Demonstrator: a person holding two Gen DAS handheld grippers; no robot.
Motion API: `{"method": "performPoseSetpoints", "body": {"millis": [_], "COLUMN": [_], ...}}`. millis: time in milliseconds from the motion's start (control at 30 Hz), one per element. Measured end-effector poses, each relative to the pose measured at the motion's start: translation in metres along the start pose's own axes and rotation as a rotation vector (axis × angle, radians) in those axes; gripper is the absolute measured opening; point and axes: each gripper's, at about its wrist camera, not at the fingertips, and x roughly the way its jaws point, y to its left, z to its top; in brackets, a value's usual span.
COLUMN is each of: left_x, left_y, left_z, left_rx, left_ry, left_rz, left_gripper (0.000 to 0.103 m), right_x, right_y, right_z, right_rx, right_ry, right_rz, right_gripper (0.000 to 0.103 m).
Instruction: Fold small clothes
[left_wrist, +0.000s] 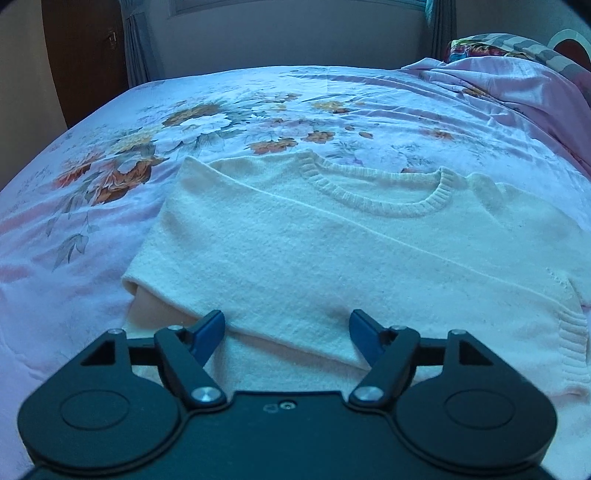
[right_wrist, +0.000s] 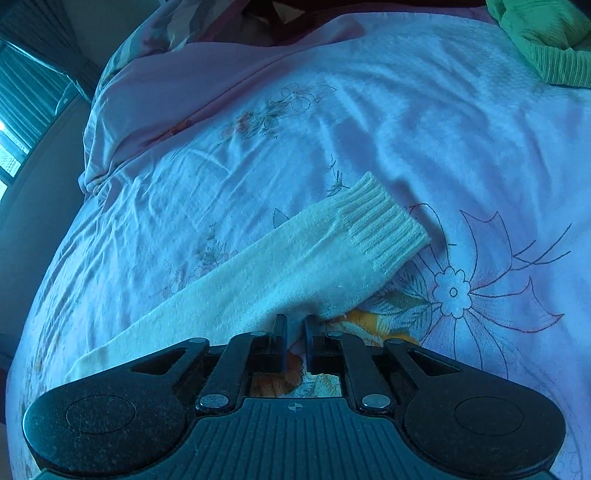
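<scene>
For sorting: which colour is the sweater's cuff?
White ribbed cuff, clearest in right wrist view.

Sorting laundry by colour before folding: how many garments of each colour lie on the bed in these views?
White: 1, the knit sweater, its sleeve stretched out on the floral bedsheet.
Green: 1, a knit garment at the bed's far corner.
Total: 2

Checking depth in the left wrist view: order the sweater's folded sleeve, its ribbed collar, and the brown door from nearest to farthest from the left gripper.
1. Folded sleeve, just ahead of the left gripper.
2. Ribbed collar, mid-bed, slightly right.
3. Brown door, far left, beyond the bed.
</scene>
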Motion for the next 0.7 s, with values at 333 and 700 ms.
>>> {"method": "performPoseSetpoints", "body": {"millis": [333,700], "left_x": [-0.001,-0.01], "left_y": [0.003,0.017], "left_z": [-0.002,-0.002], "left_rx": [0.007,-0.014], "left_ry": [-0.001,0.008], "left_rz": [-0.016,-0.034], "left_gripper": [0.076,0.072], "right_x": [-0.009,0.002], "right_y": [-0.006,0.047], "right_z": [0.003,-0.001], "right_rx": [0.005,-0.006], "right_ry": [-0.108,-0.123], "right_rz": [-0.077,0.14], "right_gripper": [0.063,0.004]}}
